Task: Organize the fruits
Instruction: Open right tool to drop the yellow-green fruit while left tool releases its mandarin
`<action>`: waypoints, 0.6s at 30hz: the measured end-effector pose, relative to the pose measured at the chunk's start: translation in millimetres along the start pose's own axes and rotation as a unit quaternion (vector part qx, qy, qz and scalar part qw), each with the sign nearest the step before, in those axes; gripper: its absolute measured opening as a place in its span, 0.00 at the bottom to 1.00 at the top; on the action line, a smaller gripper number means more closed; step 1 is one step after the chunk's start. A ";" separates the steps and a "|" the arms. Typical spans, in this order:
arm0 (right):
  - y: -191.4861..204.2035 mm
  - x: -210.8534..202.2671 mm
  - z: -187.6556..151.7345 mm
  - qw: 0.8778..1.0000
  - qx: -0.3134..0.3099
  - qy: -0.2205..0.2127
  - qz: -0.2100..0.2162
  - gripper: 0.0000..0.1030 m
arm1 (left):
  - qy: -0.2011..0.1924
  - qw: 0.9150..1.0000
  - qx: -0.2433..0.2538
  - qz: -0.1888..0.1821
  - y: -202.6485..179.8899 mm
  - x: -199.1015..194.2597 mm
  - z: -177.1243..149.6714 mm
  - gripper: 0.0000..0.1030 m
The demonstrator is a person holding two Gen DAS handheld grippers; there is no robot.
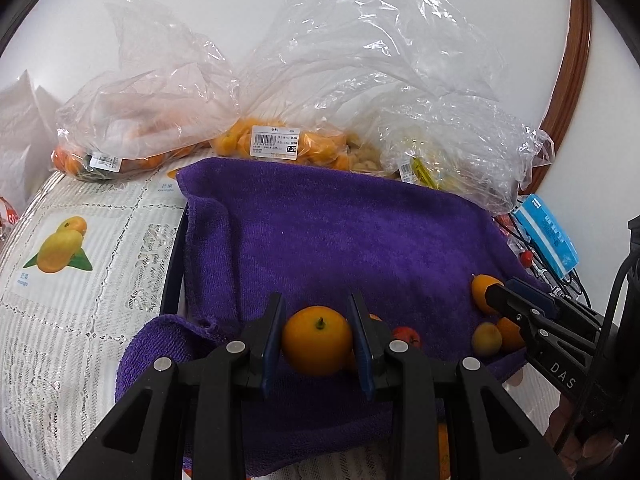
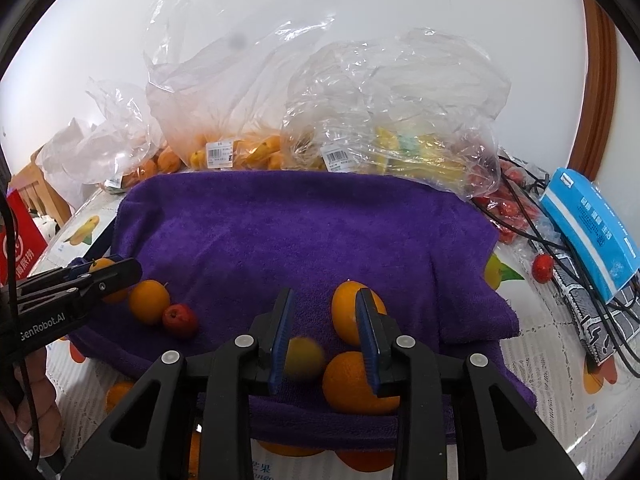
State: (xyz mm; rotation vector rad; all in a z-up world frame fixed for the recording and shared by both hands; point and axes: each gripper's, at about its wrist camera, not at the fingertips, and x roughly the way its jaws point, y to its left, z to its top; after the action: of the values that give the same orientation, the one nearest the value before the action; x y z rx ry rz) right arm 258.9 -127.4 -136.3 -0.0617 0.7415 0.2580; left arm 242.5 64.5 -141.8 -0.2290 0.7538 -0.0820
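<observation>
Left tool [image 1: 316,340] clamps an orange [image 1: 316,340]; right tool [image 2: 324,344], slightly parted, drops a small blurred yellow fruit [image 2: 304,358]. Lower gently onto the purple towel [image 1: 340,232].

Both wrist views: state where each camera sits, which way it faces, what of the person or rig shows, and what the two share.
Left wrist: sits behind the left gripper, angled down at the purple towel; its fingers clamp an orange fruit; the right gripper enters at right.
Right wrist: sits behind the right gripper, angled down; a blurred yellowish fruit sits between its fingers; the left gripper and a hand show at left.
Shared: towel, loose fruit, clear fruit bags, blue box.
</observation>
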 end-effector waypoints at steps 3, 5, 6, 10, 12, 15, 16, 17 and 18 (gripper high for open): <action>-0.8 -1.3 0.7 1.000 0.002 -0.001 0.001 0.31 | -0.002 1.000 0.002 -0.001 -0.9 -0.2 0.0 0.29; -2.4 -3.3 1.5 1.000 0.006 -0.005 0.001 0.34 | -0.002 1.000 0.003 -0.003 -0.8 -0.4 -0.3 0.29; -3.3 -4.2 1.5 1.000 0.009 -0.007 0.002 0.35 | -0.002 1.000 0.003 -0.003 -0.4 -1.2 -0.3 0.29; -7.3 -5.6 2.4 1.000 0.018 -0.009 0.002 0.37 | -0.010 1.000 0.003 -0.007 0.1 -5.7 0.7 0.29; -7.6 -6.3 2.7 1.000 0.020 -0.010 0.003 0.38 | -0.018 1.000 0.003 -0.009 0.0 -10.2 1.3 0.32; -5.1 -10.0 2.9 1.000 0.014 -0.013 0.005 0.38 | -0.034 0.999 0.006 -0.014 -1.1 -17.7 2.3 0.39; -3.5 -11.8 3.1 1.000 0.011 -0.017 0.006 0.38 | -0.038 0.999 0.007 -0.015 -1.5 -19.7 2.5 0.40; -2.0 -14.5 3.2 1.000 0.007 -0.023 0.005 0.38 | -0.041 0.999 0.008 -0.016 -1.9 -21.4 2.4 0.40; -1.0 -16.8 3.1 1.000 0.005 -0.029 0.003 0.37 | -0.043 0.999 0.010 -0.016 -2.3 -22.4 2.5 0.41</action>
State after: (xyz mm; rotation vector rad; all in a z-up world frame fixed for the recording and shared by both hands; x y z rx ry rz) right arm 249.3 -131.5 -122.7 -0.0421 0.6863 0.2597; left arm 228.0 66.2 -124.5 -0.2250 0.6644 -0.1097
